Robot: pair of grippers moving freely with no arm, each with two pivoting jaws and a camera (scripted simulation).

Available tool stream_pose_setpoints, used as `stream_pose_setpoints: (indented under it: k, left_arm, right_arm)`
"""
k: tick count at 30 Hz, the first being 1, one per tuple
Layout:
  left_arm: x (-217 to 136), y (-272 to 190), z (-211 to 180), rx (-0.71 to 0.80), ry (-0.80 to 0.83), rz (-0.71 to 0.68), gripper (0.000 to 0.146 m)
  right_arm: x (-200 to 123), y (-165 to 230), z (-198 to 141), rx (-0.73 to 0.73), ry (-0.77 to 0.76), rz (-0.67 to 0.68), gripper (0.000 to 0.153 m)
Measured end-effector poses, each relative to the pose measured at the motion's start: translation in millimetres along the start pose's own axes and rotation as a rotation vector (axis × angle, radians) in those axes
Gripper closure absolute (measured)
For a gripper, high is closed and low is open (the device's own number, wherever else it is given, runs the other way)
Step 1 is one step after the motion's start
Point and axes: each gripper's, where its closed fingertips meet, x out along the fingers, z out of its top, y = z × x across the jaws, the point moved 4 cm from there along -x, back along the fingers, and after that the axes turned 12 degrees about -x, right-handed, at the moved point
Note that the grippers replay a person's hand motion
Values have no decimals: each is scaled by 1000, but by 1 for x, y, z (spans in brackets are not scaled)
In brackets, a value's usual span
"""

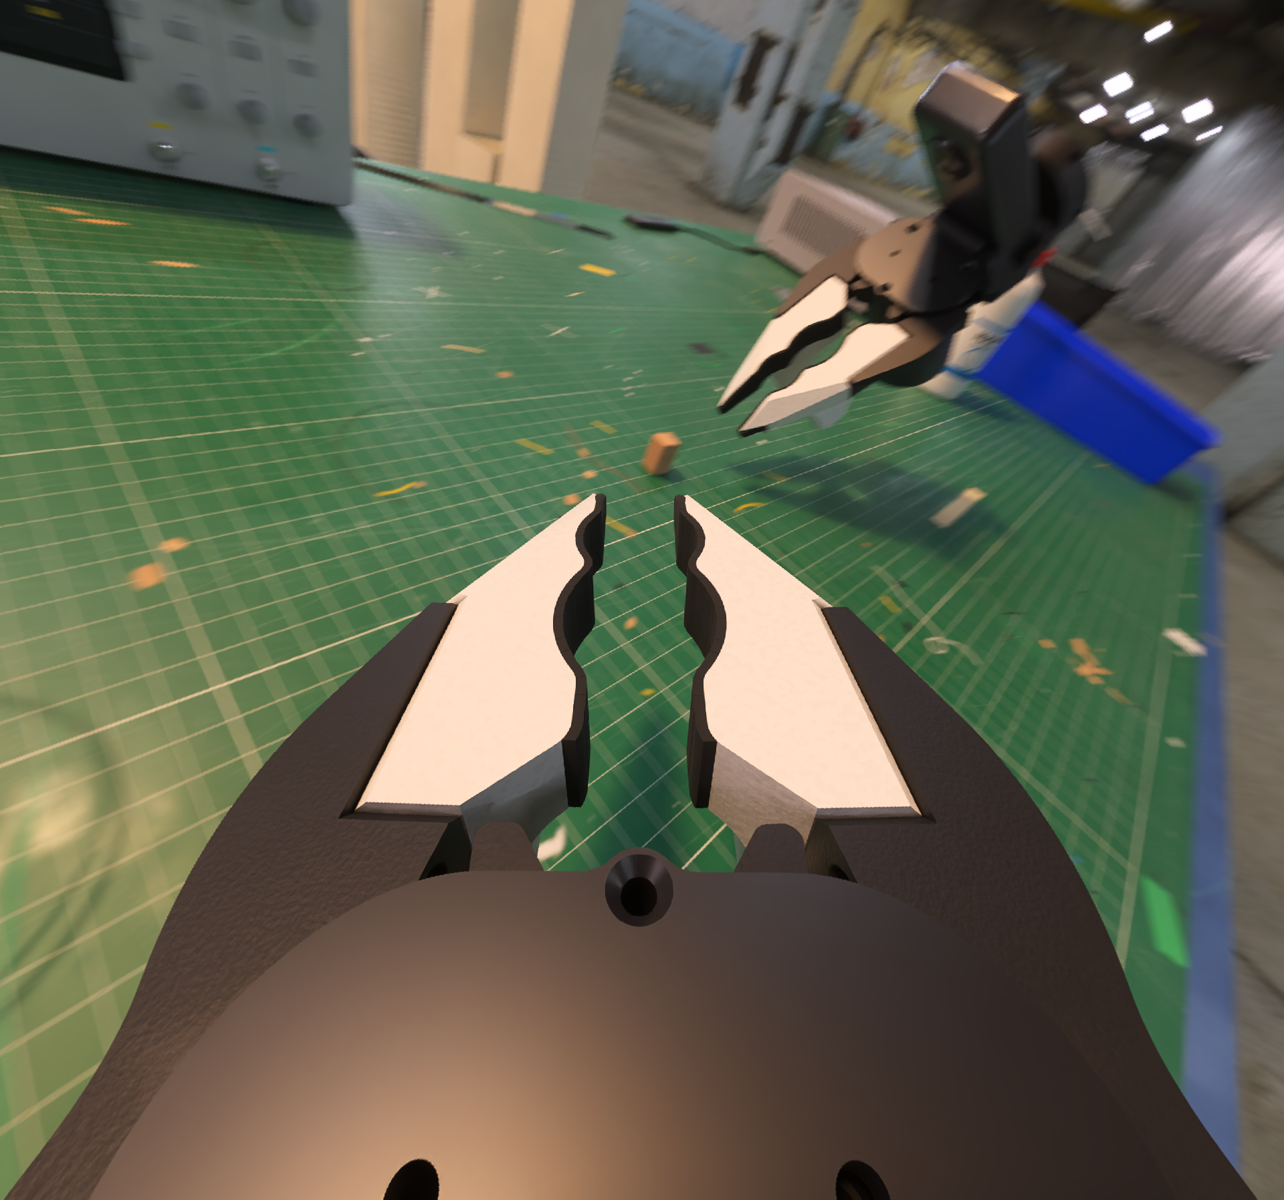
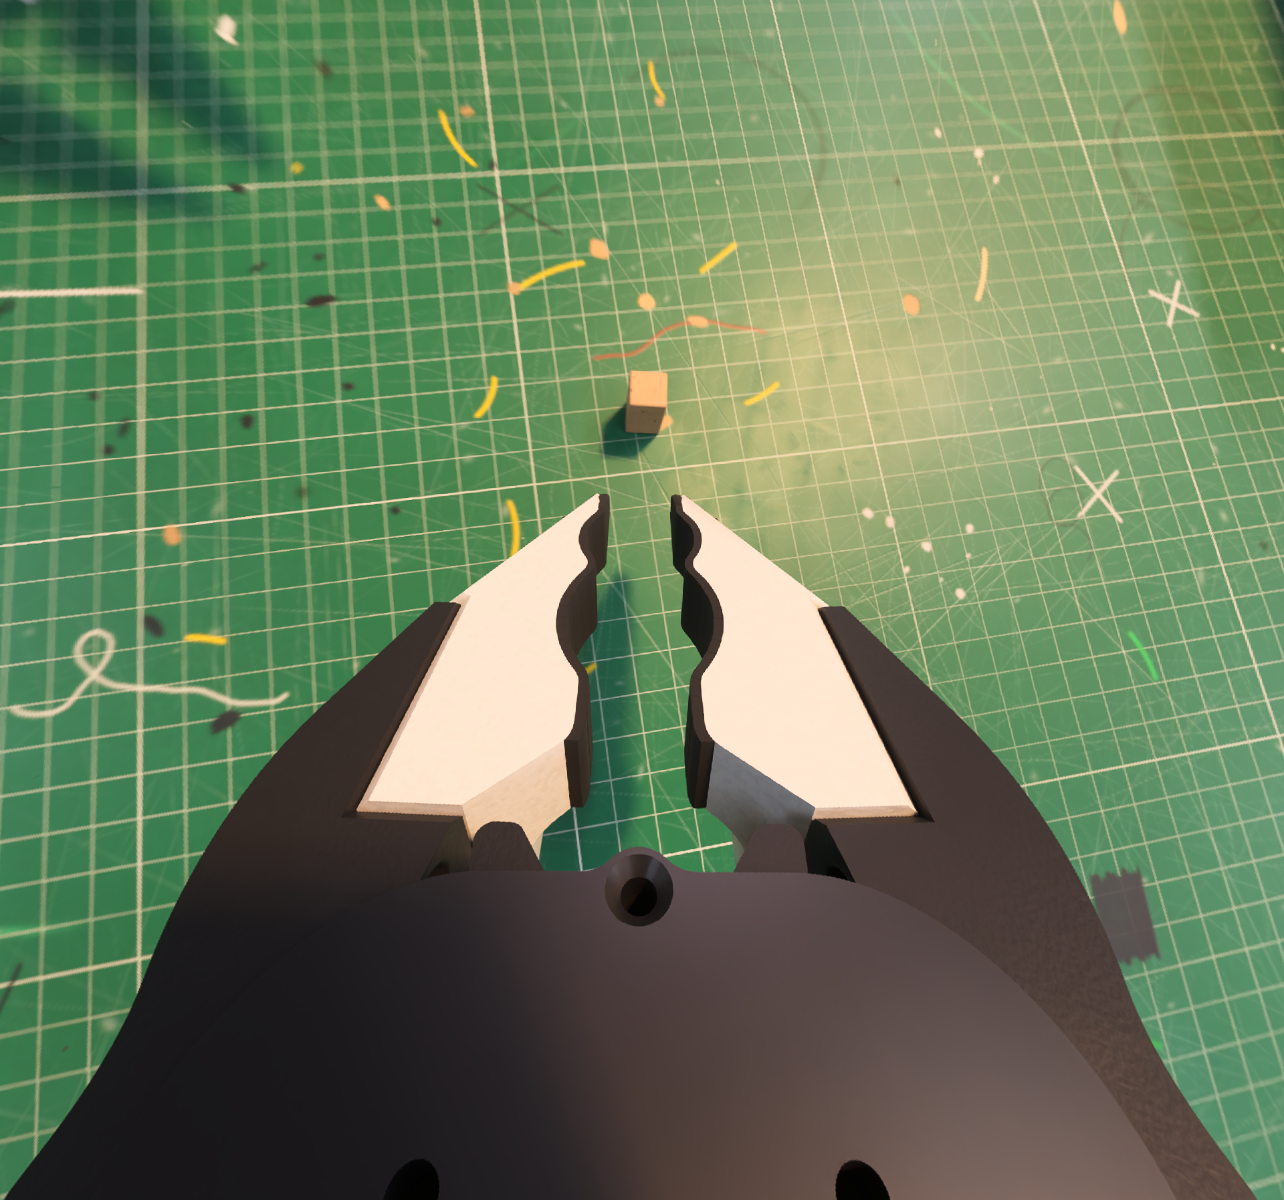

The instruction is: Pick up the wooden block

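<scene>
A small wooden block point(image 1: 661, 452) stands upright on the green cutting mat point(image 1: 278, 402). It also shows in the right wrist view point(image 2: 646, 400), just ahead of my right gripper point(image 2: 639, 503). My left gripper point(image 1: 639, 503) is open and empty, low over the mat, with the block ahead of its tips. My right gripper also shows in the left wrist view point(image 1: 738, 418), hovering above and to the right of the block, pointed down at it, open and empty.
A grey instrument with knobs point(image 1: 208, 55) stands at the mat's far left. A blue bin point(image 1: 1091, 396) with a white bottle point(image 1: 986, 333) sits at the right edge. A small white piece point(image 1: 957, 507) lies right of the block. Scraps litter the mat point(image 2: 278, 472).
</scene>
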Motion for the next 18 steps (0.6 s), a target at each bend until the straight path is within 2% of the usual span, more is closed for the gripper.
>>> stream_pose_setpoints:
  k: [3,8,18]
  left_arm:
    - [-9,10,-1,46,10,96,127]
    - [-6,9,-5,80,37,104,129]
    - [1,11,-9,41,98,62,130]
  right_arm:
    - [13,0,-1,2,60,-12,135]
    - [23,1,3,47,59,-14,137]
    - [31,2,5,70,87,-14,141]
